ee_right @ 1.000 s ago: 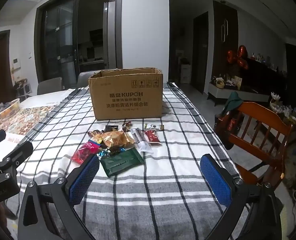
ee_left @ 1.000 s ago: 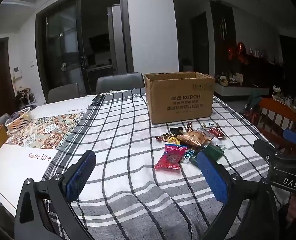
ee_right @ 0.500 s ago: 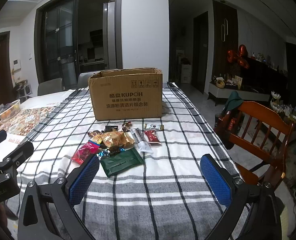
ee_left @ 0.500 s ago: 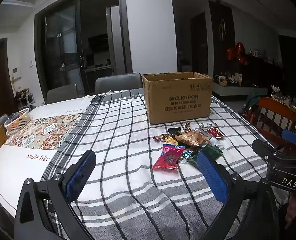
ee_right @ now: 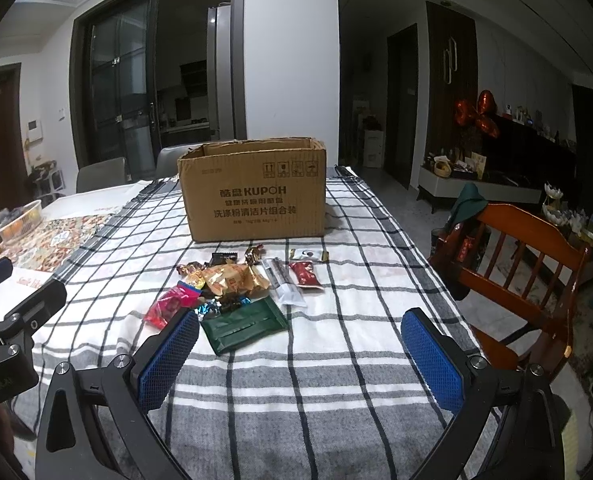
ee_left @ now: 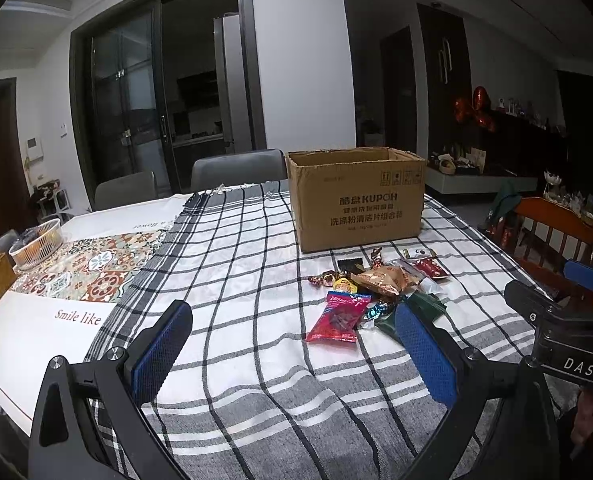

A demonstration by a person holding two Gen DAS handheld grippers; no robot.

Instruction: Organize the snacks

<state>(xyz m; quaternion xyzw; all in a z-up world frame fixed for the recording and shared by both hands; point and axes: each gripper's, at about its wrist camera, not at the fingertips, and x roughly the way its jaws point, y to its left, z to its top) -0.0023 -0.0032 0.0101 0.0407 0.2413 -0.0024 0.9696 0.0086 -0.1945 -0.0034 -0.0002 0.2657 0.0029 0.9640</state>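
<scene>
Matt corrugated cardboard box [ee_right: 252, 192], woven cloth tablecloth [ee_right: 336, 360], glossy foil snack wrappers [ee_right: 232, 280].

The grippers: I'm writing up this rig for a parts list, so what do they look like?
Both the left gripper and the right gripper have black angular frames with silver screw heads and two fingers faced with textured blue pads. The right one's body, seen from the left camera, carries white "DAS" lettering.

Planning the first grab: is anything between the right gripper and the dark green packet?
Nothing visible. The right gripper hangs open over bare checked cloth, and the dark green packet lies just ahead, at the near edge of the snack pile.
</scene>
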